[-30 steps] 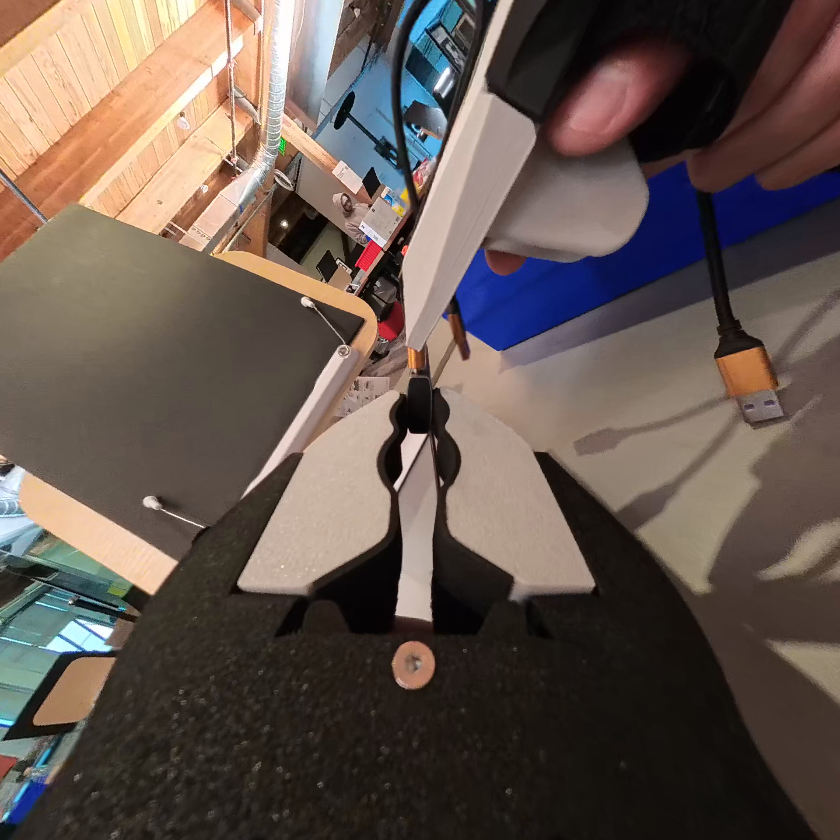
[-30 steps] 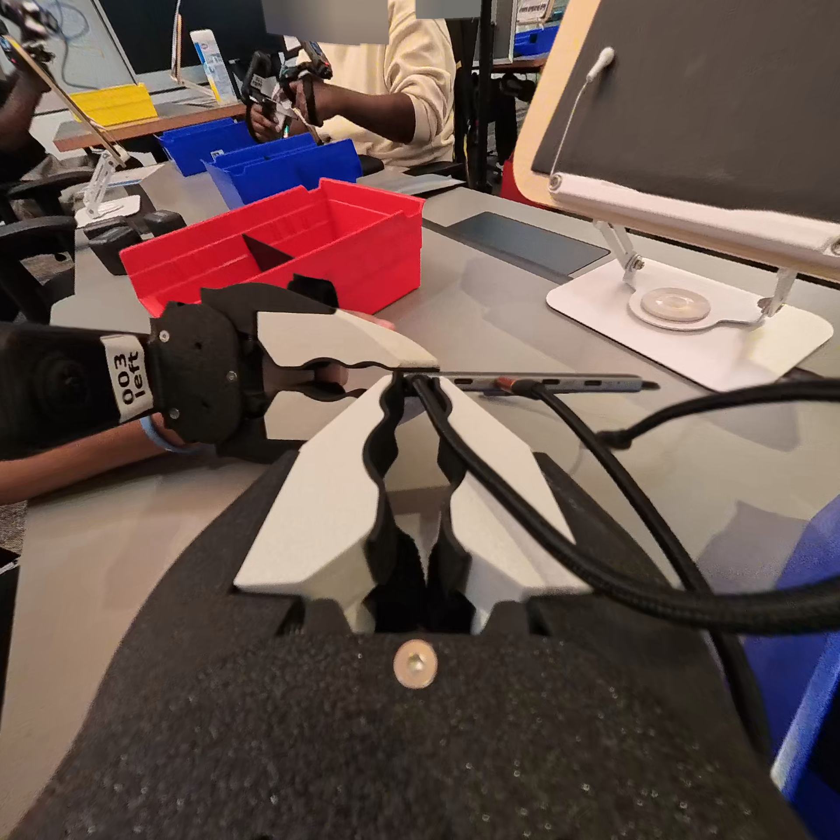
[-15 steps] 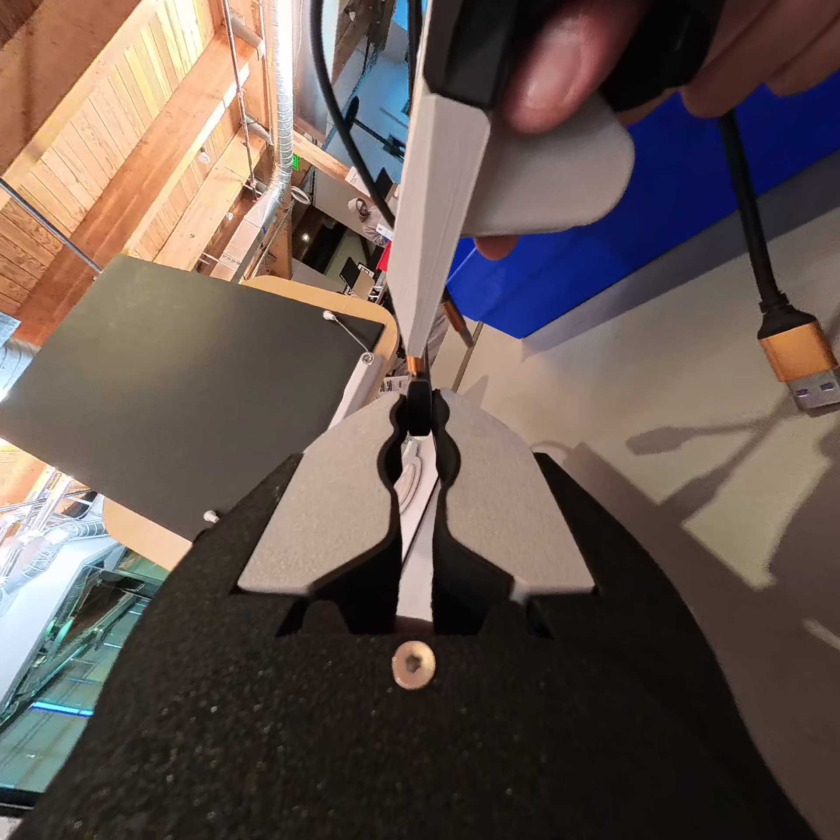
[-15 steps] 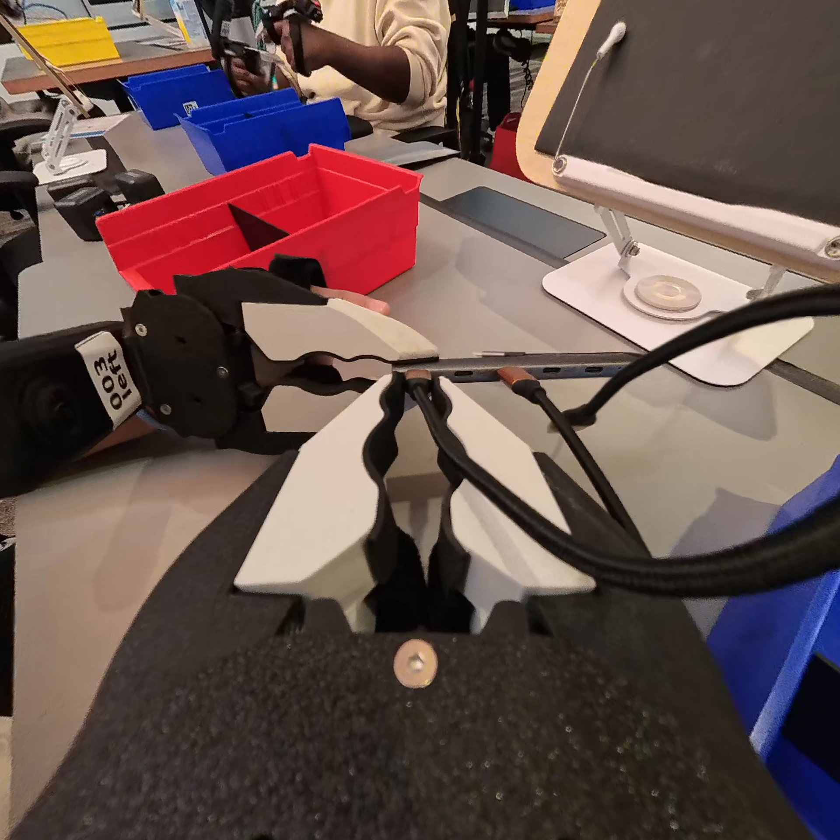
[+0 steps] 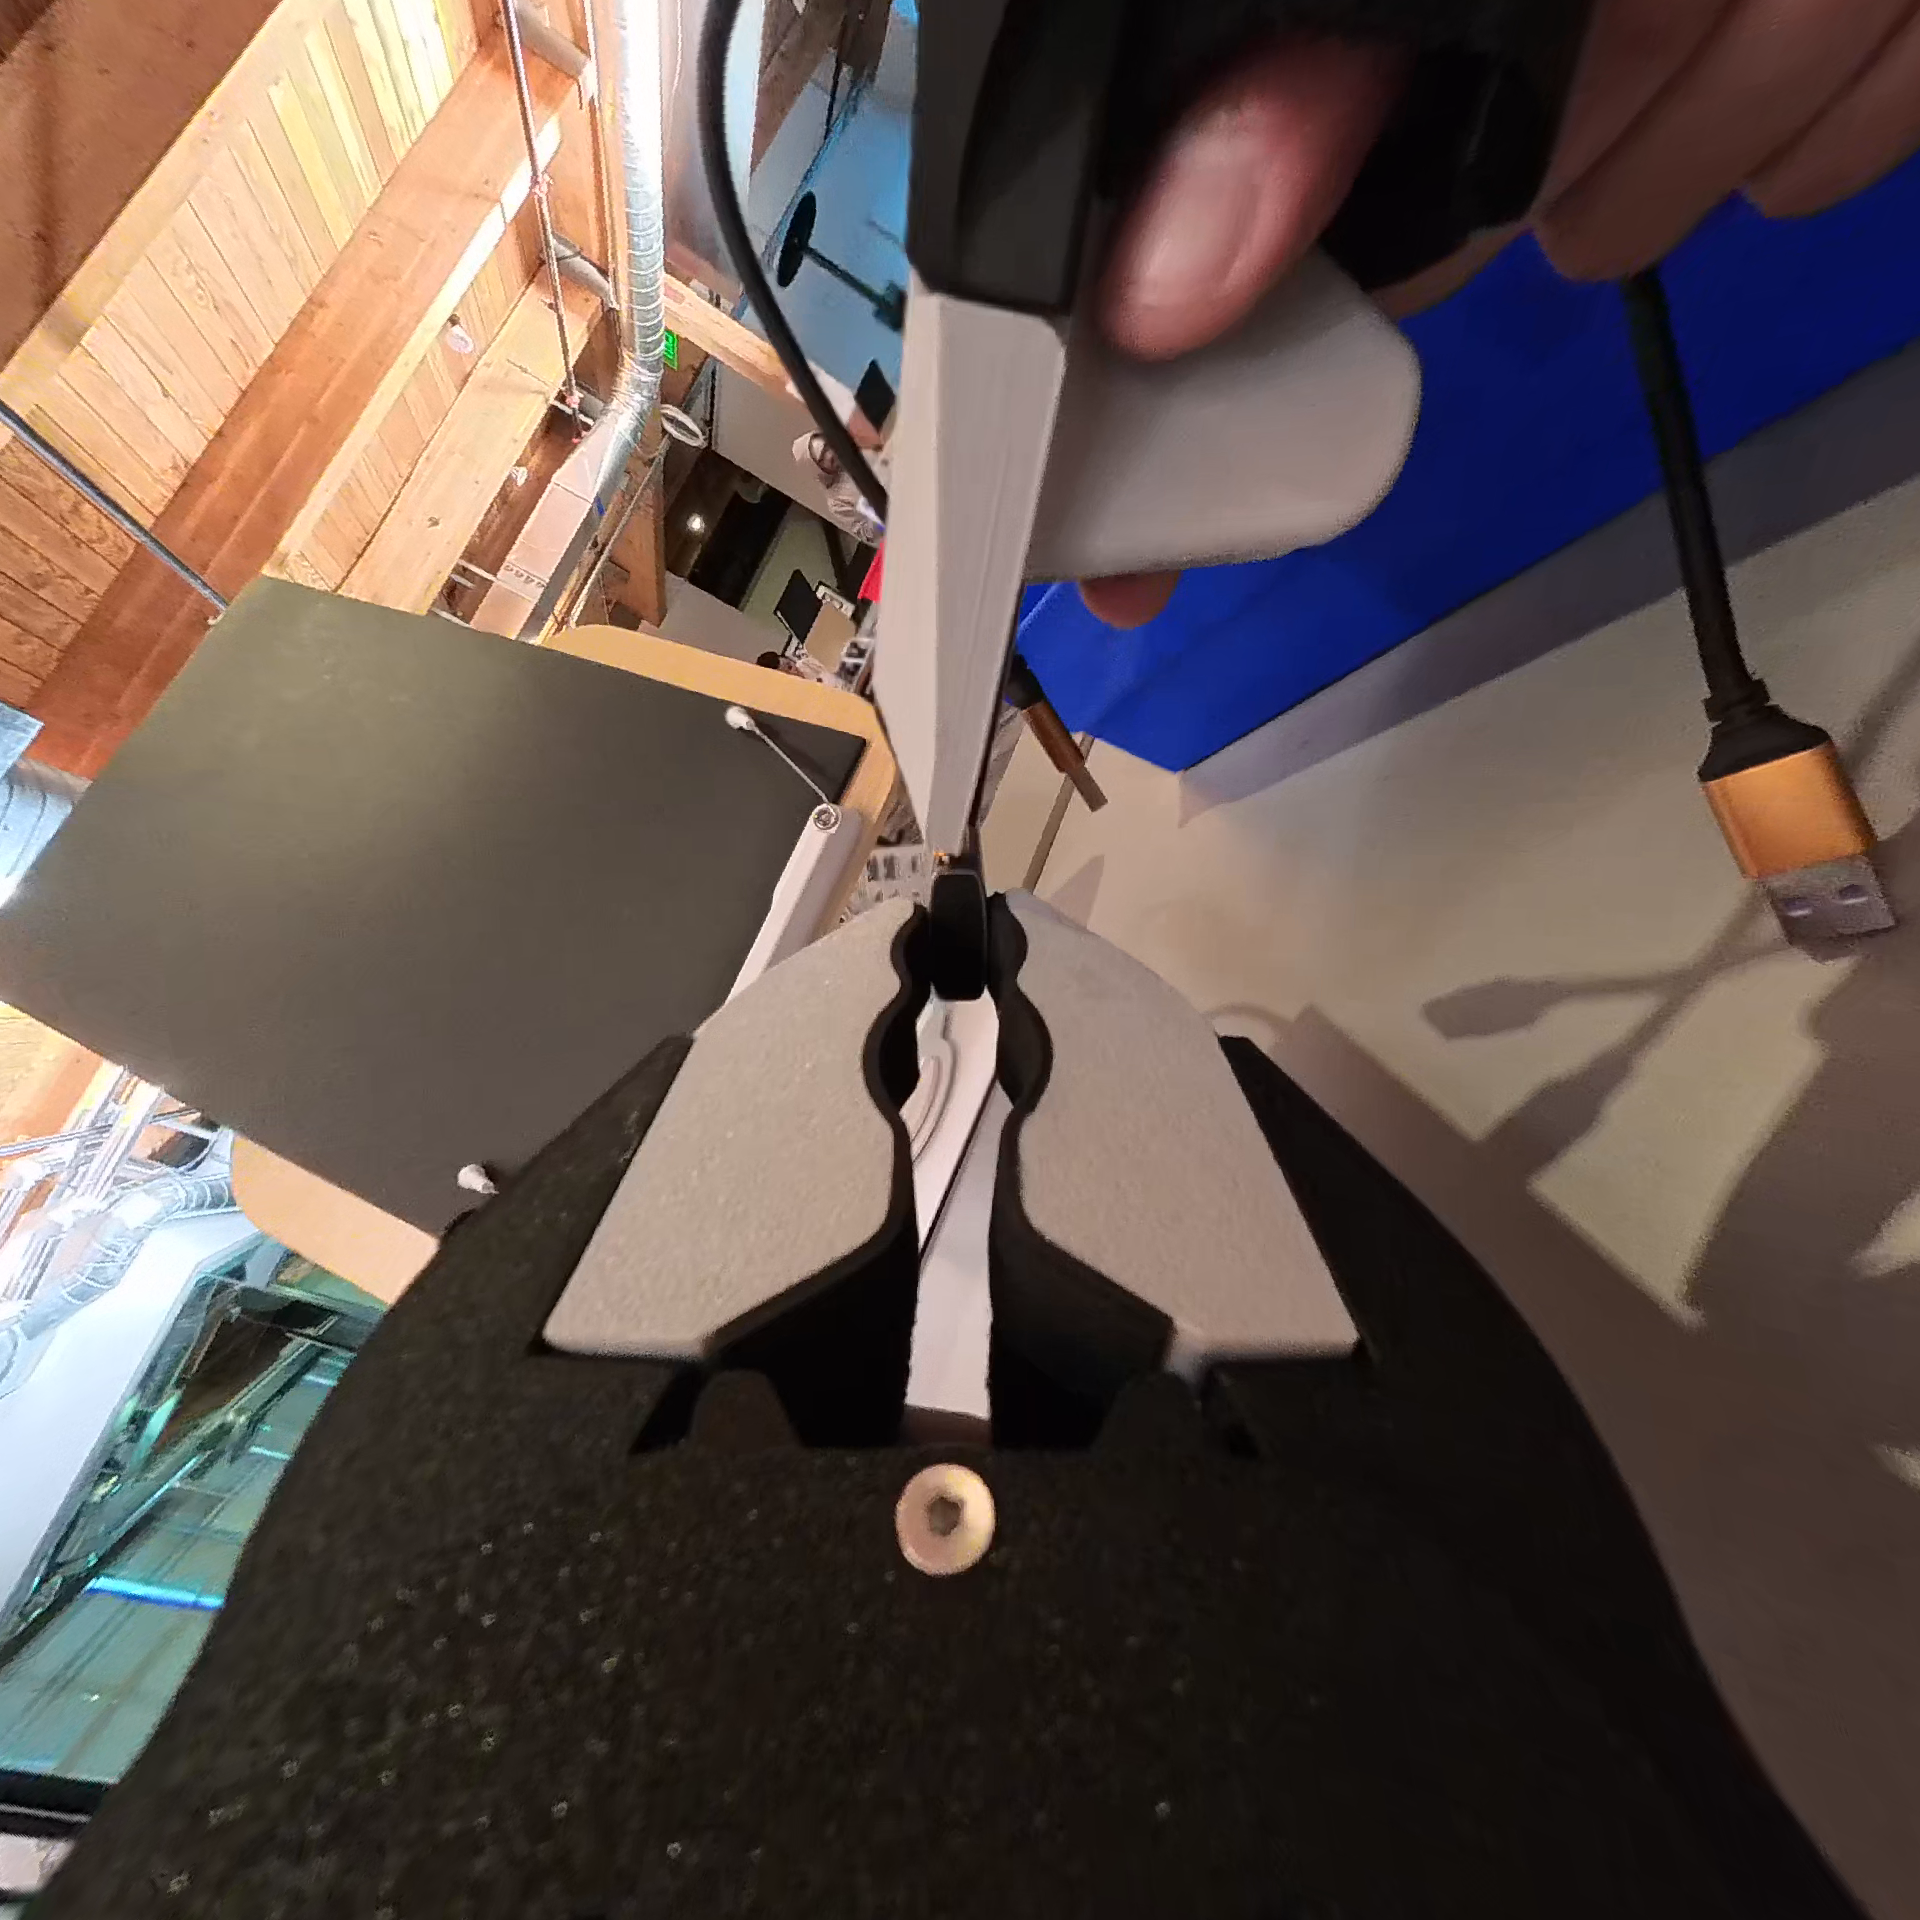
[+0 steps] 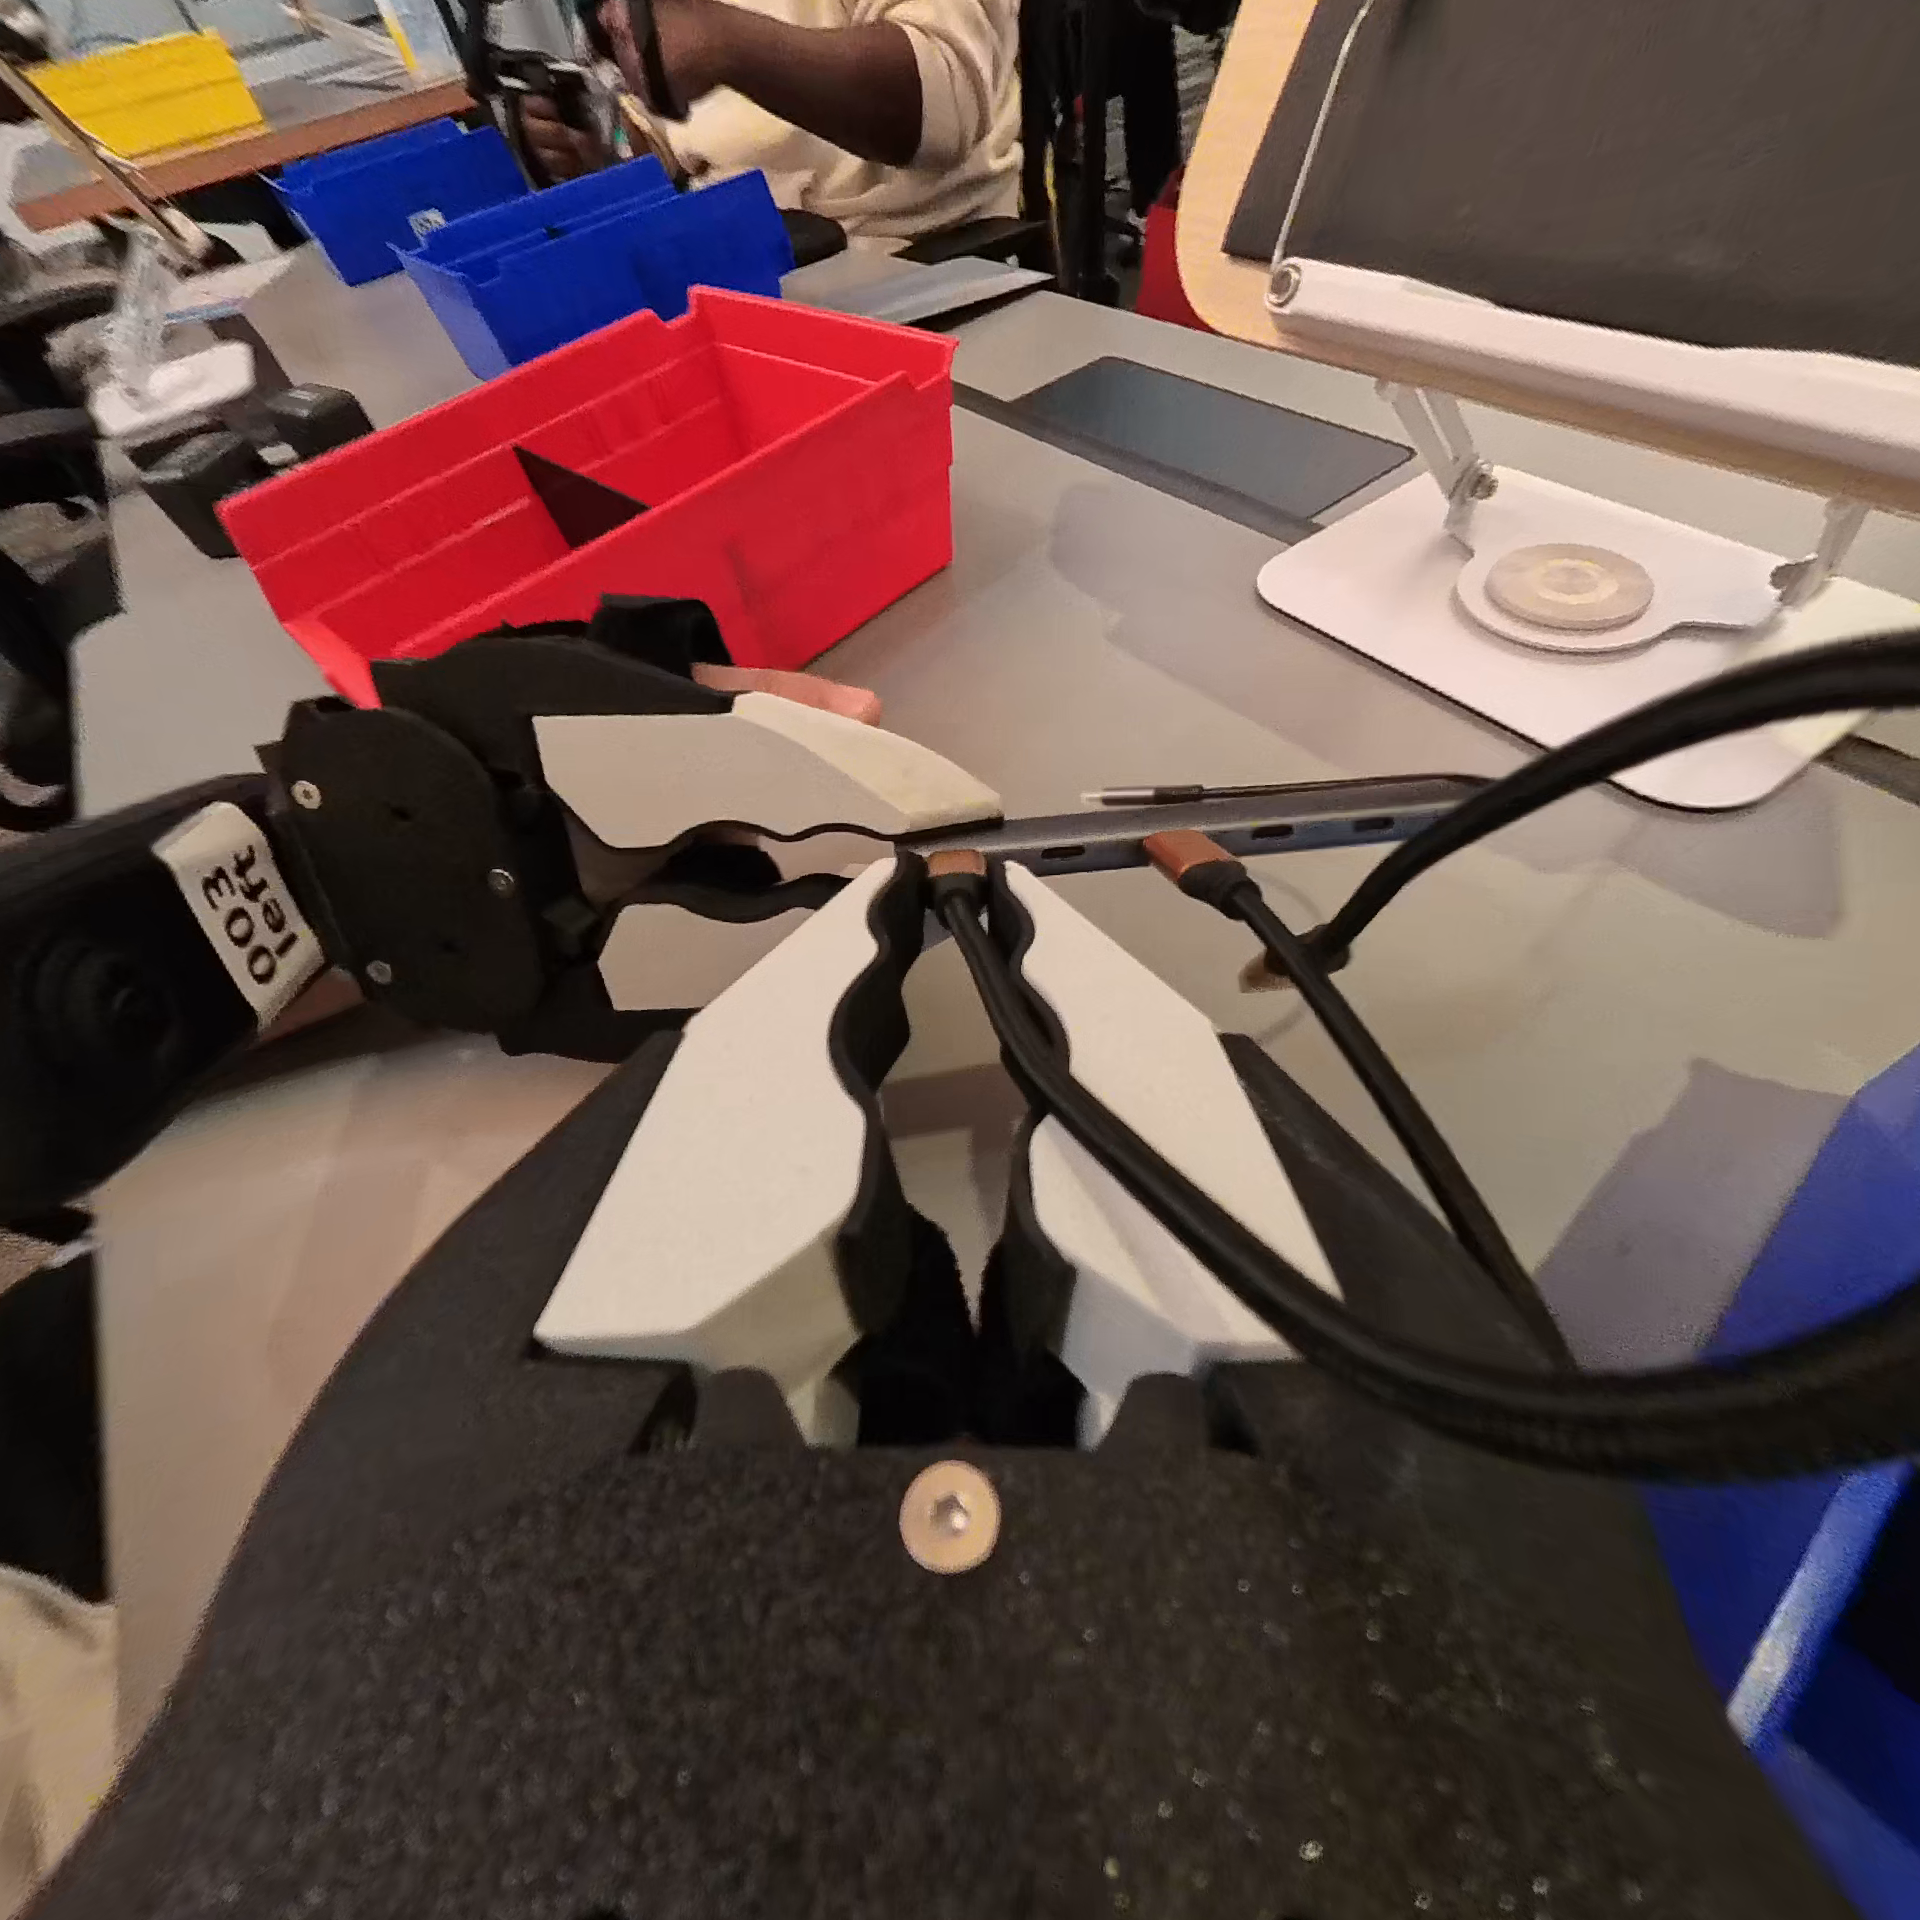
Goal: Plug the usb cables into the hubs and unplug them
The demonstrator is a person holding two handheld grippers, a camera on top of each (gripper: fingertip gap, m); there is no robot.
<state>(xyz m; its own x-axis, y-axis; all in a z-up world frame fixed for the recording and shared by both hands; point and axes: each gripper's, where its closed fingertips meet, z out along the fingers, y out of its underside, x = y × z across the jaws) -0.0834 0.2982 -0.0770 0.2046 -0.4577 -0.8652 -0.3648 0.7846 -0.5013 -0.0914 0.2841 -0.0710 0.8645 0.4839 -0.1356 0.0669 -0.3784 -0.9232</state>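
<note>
My left gripper [image 5: 956, 925] is shut on the dark end of a slim grey hub [image 6: 1247, 826] and holds it level above the table. In the right wrist view it [image 6: 935, 826] comes in from the left. My right gripper [image 6: 948, 883] is shut on a black cable just behind its copper plug [image 6: 956, 864]. The plug's tip meets the hub's near side by the left gripper's fingertips. A second copper plug [image 6: 1184, 857] sits in the hub further right. A loose copper USB plug [image 5: 1797, 831] hangs on a black cable.
A red bin [image 6: 623, 488] stands behind the left gripper, with blue bins [image 6: 603, 260] beyond it. A white stand [image 6: 1558, 644] holding a black board [image 5: 416, 883] is at the right. A blue bin [image 6: 1818, 1351] is close on my right. A person sits at the far table. Only a small space, under 4 cm, lies between the two pairs of fingers.
Both grippers keep their grip. The hub and both hands have shifted a little, and the loose USB plug has swung in the left wrist view.
</note>
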